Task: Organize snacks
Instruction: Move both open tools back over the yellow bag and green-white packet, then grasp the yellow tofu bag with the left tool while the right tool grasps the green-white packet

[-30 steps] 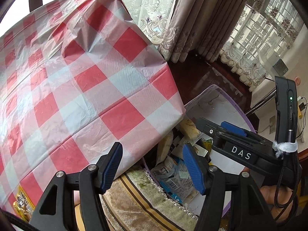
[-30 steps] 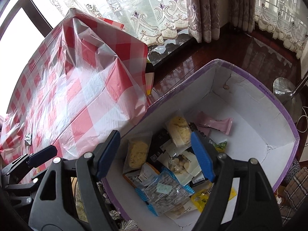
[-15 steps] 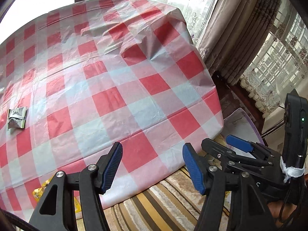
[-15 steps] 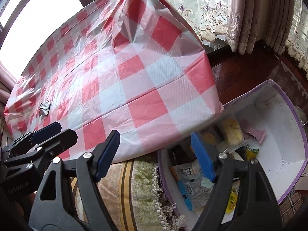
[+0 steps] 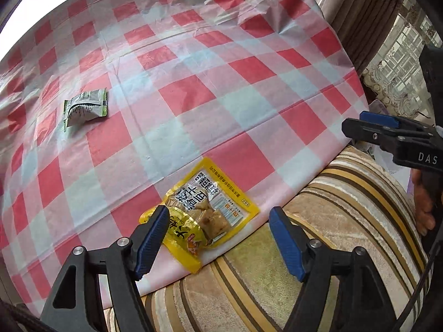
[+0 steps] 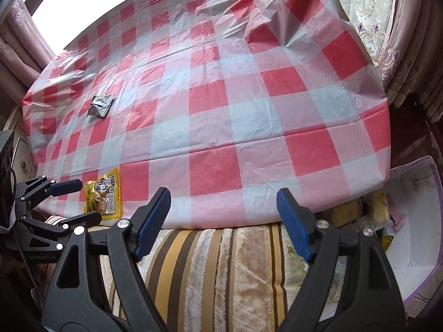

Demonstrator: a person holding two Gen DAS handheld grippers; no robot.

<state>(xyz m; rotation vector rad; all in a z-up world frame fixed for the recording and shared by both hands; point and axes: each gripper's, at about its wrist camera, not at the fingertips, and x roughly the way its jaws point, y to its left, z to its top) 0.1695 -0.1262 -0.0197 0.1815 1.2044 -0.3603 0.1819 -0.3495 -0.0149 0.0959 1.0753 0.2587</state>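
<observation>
Left wrist view: left gripper (image 5: 218,238), jaws opening, nothing gripped; yellow snack pouch (image 5: 206,213) lies just beyond its left finger on checked tablecloth (image 5: 221,83). Green-grey sachet (image 5: 85,108) farther off, upper left. Right gripper (image 6: 224,221) opening, empty, over striped cushion (image 6: 221,271).

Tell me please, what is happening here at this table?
A person holds a gripper in each hand and is sorting snacks. The left gripper hangs over a yellow snack packet at the near edge of the checked tablecloth; its jaws are opening and grip nothing. The right gripper is also opening, empty, over the striped cushion. A small green packet lies farther back. A white box beside the table holds other snacks.
</observation>
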